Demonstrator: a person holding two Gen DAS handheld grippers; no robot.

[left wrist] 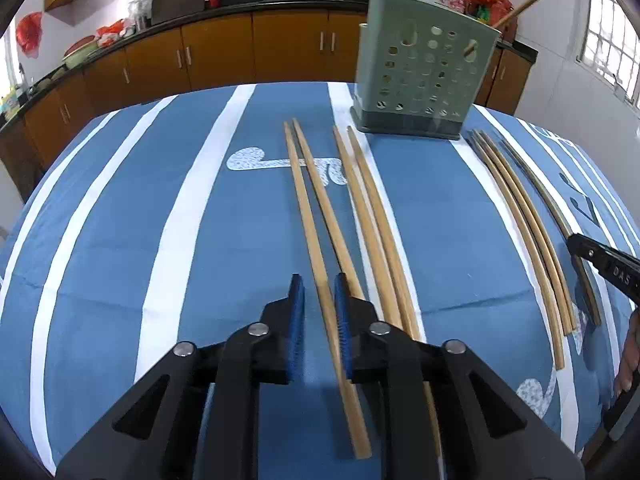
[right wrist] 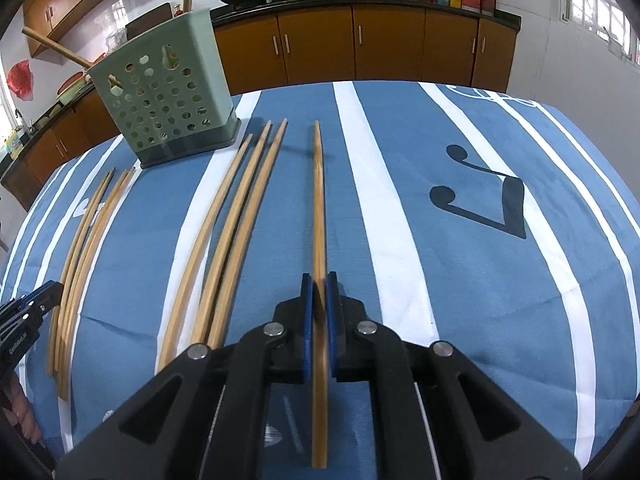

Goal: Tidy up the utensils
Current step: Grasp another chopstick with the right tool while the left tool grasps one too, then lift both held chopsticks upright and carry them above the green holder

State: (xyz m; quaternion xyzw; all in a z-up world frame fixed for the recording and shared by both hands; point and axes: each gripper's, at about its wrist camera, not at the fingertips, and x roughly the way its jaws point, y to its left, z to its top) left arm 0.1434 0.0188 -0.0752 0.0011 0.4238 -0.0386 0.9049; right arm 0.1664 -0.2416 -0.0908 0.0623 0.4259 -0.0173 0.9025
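A green perforated utensil holder (left wrist: 424, 76) stands at the far side of the blue striped tablecloth (left wrist: 140, 220), with two chopsticks sticking out of it; it also shows in the right wrist view (right wrist: 168, 100). Several wooden chopsticks lie on the cloth. My left gripper (left wrist: 318, 292) is open, low over the cloth, with one chopstick (left wrist: 316, 248) lying between its fingers. My right gripper (right wrist: 319, 292) is shut on a single chopstick (right wrist: 319, 200) that points toward the far edge. Three chopsticks (right wrist: 236, 216) lie to its left.
A further group of chopsticks (right wrist: 86, 240) lies at the far left in the right wrist view, beside the left gripper's tip (right wrist: 36, 300). Wooden kitchen cabinets (right wrist: 360, 48) with woks on the counter run behind the table. The right gripper's tip (left wrist: 600, 264) shows at the left view's right edge.
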